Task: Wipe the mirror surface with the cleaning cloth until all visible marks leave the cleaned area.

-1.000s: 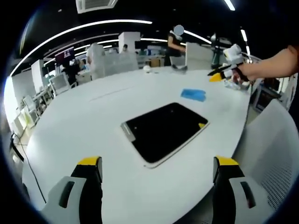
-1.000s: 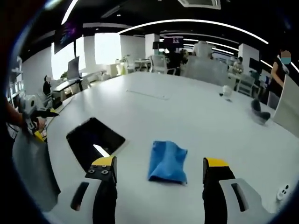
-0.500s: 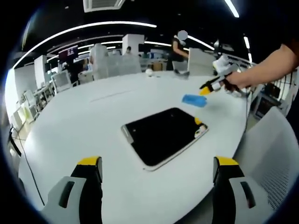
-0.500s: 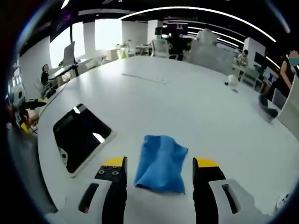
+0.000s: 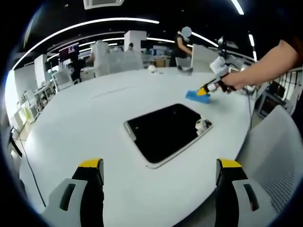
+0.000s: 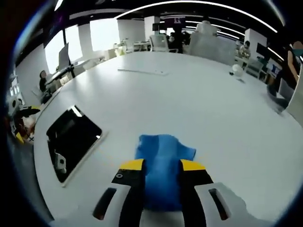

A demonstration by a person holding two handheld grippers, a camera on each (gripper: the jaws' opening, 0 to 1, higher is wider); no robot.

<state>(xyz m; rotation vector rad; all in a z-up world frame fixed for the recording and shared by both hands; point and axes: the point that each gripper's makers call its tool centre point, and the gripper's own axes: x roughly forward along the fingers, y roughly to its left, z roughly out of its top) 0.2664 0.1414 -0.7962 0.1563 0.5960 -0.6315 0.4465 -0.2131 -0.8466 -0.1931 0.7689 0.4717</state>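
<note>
The mirror (image 5: 165,132), a dark rectangle in a white frame, lies flat on the white table (image 5: 85,123) ahead of my left gripper (image 5: 160,166). That gripper is open, holds nothing and hovers near the table edge. Past the mirror's far corner lies the blue cleaning cloth (image 5: 191,95), with my right gripper (image 5: 207,90) down on it, held by a person's arm. In the right gripper view, the cloth (image 6: 163,149) is bunched between the jaws of the right gripper (image 6: 162,166), which is shut on it. The mirror (image 6: 71,139) lies to its left, and the left gripper (image 6: 21,125) is at the far left.
A white mesh chair (image 5: 274,151) stands by the table edge at the right. A small white object (image 6: 236,69) and a thin strip (image 6: 142,72) lie far across the table (image 6: 213,109). Desks, chairs and people fill the office behind.
My right gripper has come down over the blue cloth and its jaws have narrowed onto it. The left gripper stays open, its view barely shifted.
</note>
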